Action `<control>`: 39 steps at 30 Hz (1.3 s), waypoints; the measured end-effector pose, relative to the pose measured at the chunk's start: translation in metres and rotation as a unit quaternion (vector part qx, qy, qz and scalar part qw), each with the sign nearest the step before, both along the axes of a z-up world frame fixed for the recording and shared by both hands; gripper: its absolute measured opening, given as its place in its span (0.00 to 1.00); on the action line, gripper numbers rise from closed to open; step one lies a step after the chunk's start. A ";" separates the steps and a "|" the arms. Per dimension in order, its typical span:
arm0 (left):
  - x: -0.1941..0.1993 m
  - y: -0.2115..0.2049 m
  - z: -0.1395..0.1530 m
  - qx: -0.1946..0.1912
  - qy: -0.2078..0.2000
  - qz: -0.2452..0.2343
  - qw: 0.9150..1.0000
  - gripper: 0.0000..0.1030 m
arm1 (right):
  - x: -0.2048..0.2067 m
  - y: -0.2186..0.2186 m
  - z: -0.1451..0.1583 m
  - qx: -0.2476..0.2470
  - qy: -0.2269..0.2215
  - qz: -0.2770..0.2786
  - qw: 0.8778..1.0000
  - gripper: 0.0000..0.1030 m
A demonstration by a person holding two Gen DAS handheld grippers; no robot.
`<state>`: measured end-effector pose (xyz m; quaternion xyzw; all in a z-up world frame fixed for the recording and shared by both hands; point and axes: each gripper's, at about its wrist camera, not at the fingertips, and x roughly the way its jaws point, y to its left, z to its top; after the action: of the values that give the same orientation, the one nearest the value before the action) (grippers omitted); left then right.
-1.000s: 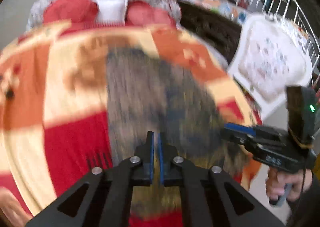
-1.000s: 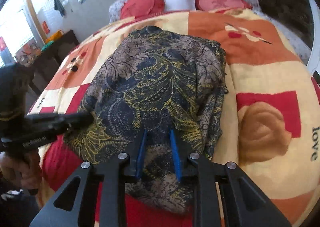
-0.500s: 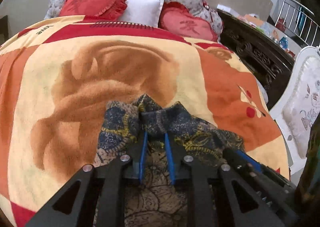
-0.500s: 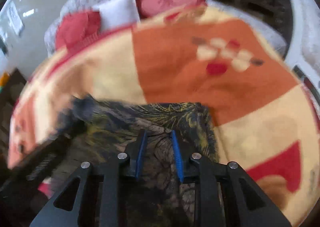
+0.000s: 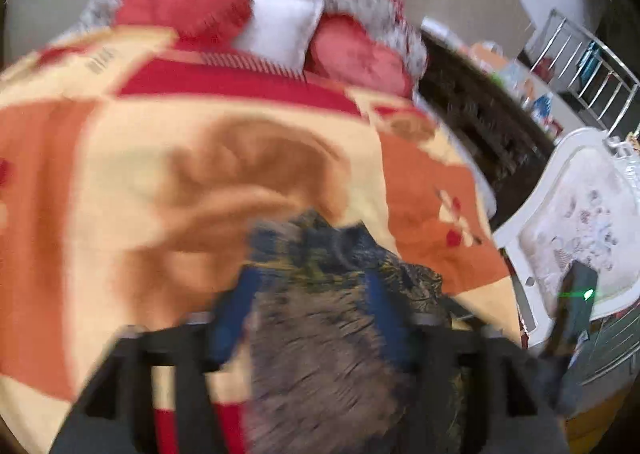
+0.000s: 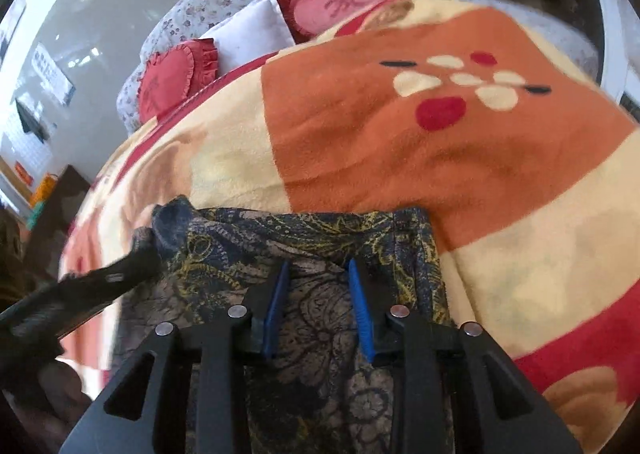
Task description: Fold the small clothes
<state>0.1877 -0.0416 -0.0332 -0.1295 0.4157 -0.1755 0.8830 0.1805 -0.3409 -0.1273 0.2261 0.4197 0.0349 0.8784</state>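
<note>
Both claws are over the bed, and the dark patterned garment point(image 6: 320, 238) lies on the orange, cream and red blanket point(image 6: 440, 142), its far edge running straight across just ahead of the right gripper point(image 6: 318, 282). That right claw is spread, blue pads apart with the cloth lying between and beneath them, gripping nothing. Over on the left wrist view everything is smeared with blur, but the left gripper point(image 5: 312, 294) shows its blue pads wide apart above the bunched garment point(image 5: 328, 254). Red heart cushions point(image 6: 172, 78) and a white pillow point(image 6: 252, 30) sit at the headboard; a white chair point(image 5: 576, 222) stands beside the bed.
</note>
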 end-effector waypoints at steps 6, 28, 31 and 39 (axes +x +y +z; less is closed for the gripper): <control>-0.024 0.024 -0.058 -0.061 0.091 -0.081 0.991 0.76 | -0.095 -0.022 0.063 -0.024 -0.099 -0.016 0.995 0.38; -0.031 0.040 -0.071 -0.121 0.116 -0.049 0.985 0.17 | -0.106 -0.096 -0.058 0.341 -0.038 -0.023 0.939 0.59; -0.027 0.054 -0.080 -0.133 0.130 -0.026 0.982 0.22 | -0.101 -0.090 -0.058 0.358 -0.048 -0.008 0.932 0.62; -0.028 0.024 -0.078 -0.070 0.115 -0.026 0.991 0.48 | -0.080 -0.076 -0.078 0.400 -0.025 -0.002 0.916 0.69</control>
<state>0.1596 -0.0176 -0.1114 -0.1997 0.5044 -0.2106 0.8133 0.1004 -0.4167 -0.2051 0.5582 0.3477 0.2032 0.7254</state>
